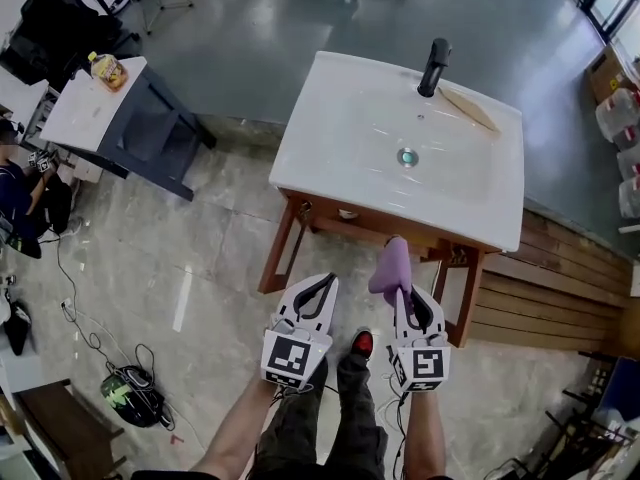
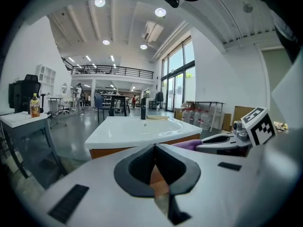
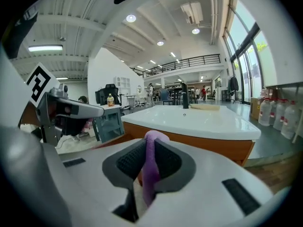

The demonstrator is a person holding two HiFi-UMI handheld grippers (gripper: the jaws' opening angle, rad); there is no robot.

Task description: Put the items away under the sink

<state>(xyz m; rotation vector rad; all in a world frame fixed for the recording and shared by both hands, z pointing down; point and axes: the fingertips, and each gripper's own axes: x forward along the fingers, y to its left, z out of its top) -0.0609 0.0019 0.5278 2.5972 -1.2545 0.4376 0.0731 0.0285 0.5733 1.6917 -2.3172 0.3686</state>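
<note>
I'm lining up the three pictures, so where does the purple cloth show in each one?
Head view: purple cloth low centre, in front of the sink, clamped in the right hand-held gripper.
Left gripper view: the cloth, a sliver right of centre.
Right gripper view: the cloth at centre, between the jaws.
Shared landmark: the black faucet.

Bright, even light fills the hall, coming from tall windows and round ceiling lamps. The white sink and the grey floor carry soft glare, and shadows are faint. Both gripper views bend strongly towards dark corners, with a blurred foreground.
</note>
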